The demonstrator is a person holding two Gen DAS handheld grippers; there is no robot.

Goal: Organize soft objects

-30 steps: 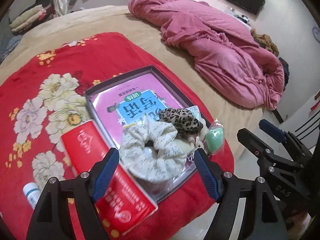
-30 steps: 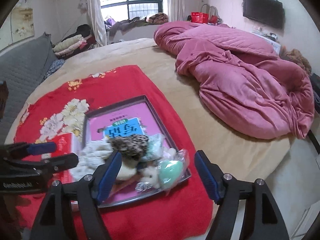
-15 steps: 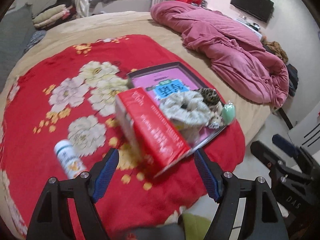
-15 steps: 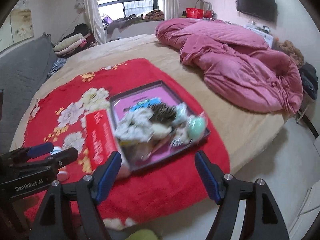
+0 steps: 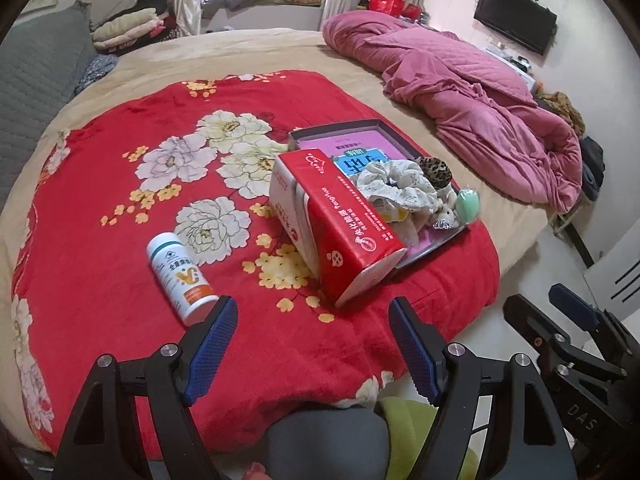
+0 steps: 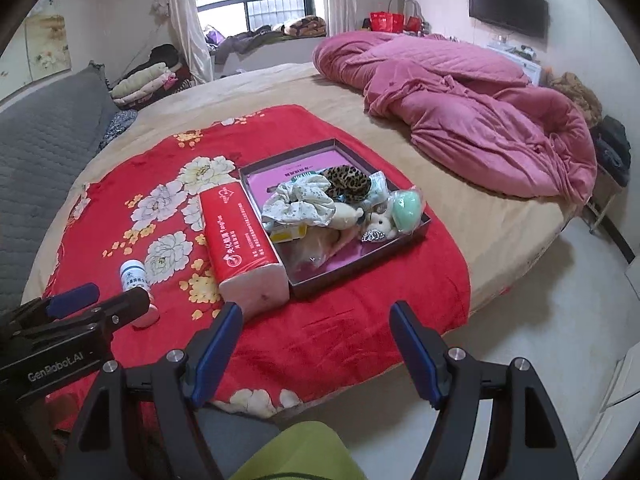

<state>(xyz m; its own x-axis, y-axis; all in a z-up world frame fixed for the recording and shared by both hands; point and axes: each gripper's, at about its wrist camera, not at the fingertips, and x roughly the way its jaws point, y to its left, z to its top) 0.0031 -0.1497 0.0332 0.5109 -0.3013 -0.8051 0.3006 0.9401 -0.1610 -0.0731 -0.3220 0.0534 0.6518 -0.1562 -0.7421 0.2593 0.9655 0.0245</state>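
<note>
Scrunchies, one cream floral fabric scrunchie [image 6: 301,201] and one leopard-print scrunchie [image 6: 347,182], fill the shallow grey tray [image 6: 424,226] near the red floral blanket's [image 6: 360,320] right edge. Left gripper [image 5: 312,350] and right gripper [image 6: 316,354] both hang released, empty.

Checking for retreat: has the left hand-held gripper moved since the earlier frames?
Yes. The left hand-held gripper has backed away from the tray; the tray looks smaller and the bottle is now in view.

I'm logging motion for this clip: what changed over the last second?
Both grippers, left gripper and right gripper, pulled back from the tray toward the bed's edge, jaws open and empty throughout. Nothing was grasped or released. The scrunchies, red tissue pack and white bottle kept their places on the red blanket.
</note>
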